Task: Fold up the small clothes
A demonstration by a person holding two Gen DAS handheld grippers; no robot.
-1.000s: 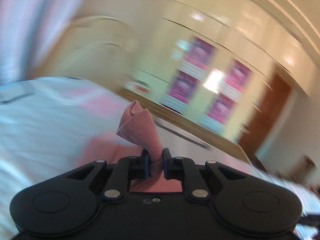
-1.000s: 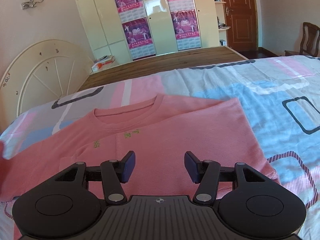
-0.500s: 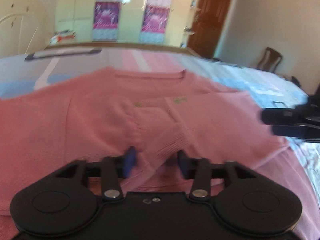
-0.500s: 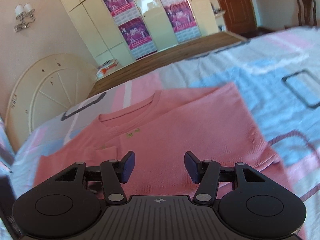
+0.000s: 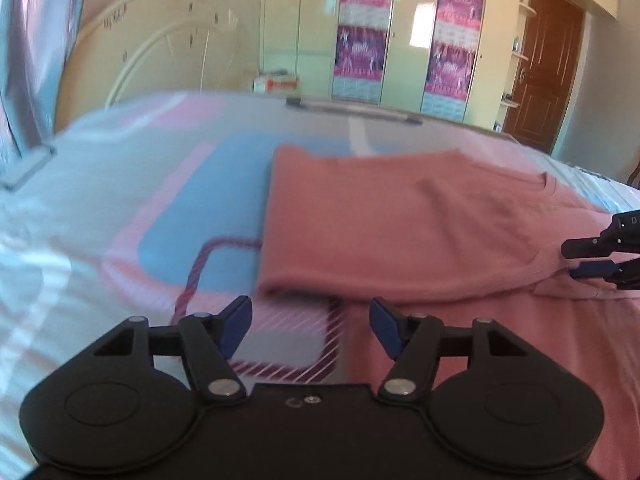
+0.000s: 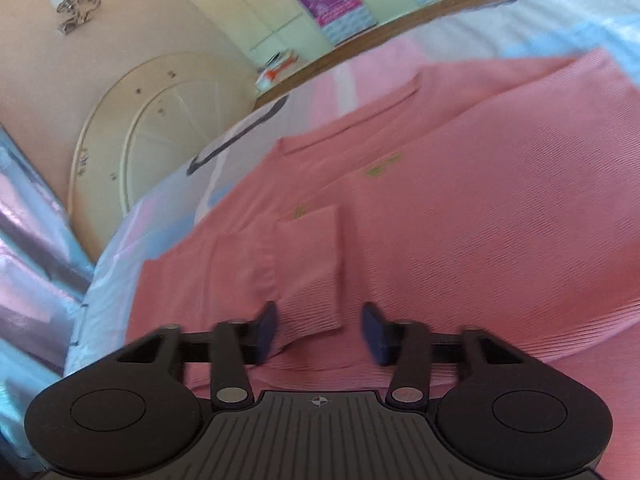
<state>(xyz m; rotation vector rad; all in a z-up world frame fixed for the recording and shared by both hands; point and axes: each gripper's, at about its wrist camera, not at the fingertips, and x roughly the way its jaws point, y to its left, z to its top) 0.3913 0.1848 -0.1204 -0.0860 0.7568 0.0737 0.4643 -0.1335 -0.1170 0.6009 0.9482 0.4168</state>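
We count one pink sweater (image 6: pixel 460 208) lying flat on the bedsheet (image 5: pixel 120 208), neckline toward the headboard (image 6: pixel 168 120), one sleeve folded across. Left gripper (image 5: pixel 310 322): jaws just widened, spread, empty. Right gripper (image 6: pixel 318 330): jaws just narrowing around the cuff (image 6: pixel 312 304), contact unclear.

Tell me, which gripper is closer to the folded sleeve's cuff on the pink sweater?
The right. The right gripper has the cuff between its open jaws, which have just been closing. The left gripper hangs open off the pink sweater's folded edge, over the bedsheet.
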